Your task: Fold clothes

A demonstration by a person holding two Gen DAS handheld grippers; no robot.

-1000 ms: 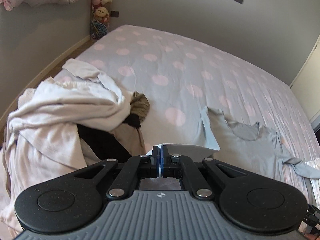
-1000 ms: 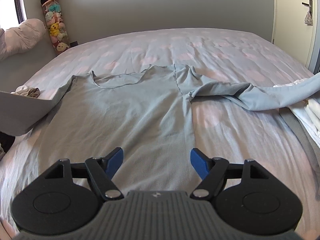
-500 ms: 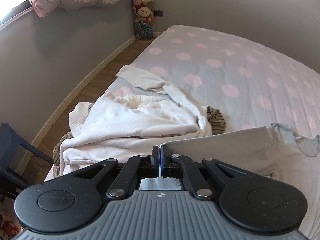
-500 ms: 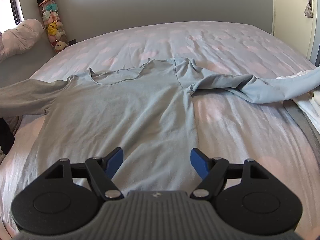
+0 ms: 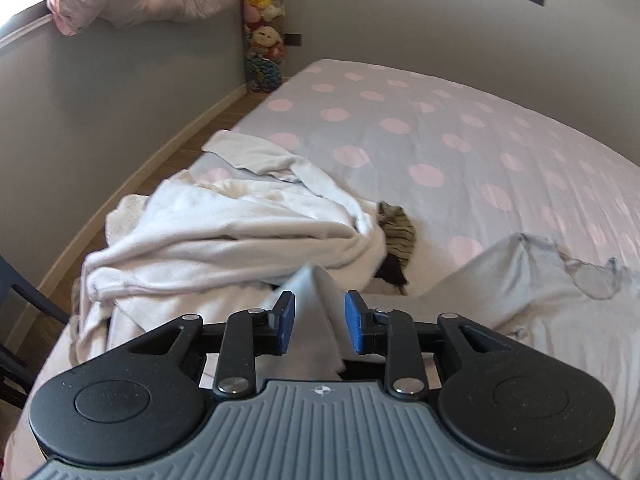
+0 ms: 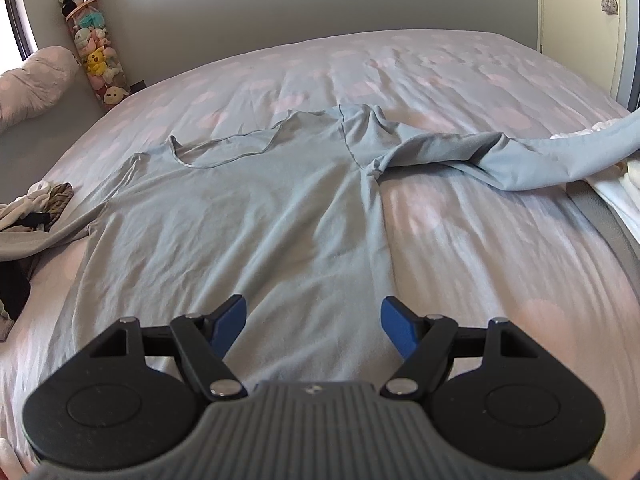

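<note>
The left gripper (image 5: pixel 319 322) has its jaws parted a little, with a ridge of the grey shirt's sleeve (image 5: pixel 316 312) lying between the blue pads, gripped by neither. The right gripper (image 6: pixel 312 326) stands wide apart, holding nothing, above the grey shirt (image 6: pixel 248 216), which is spread flat on the polka-dot bed (image 6: pixel 460 80). Its other sleeve (image 6: pixel 520 156) trails off toward 2 o'clock. In the left wrist view a pile of white clothes (image 5: pixel 224 232) sits at 11 o'clock. Beyond, stuffed toys (image 5: pixel 264 24) hang in the corner.
</note>
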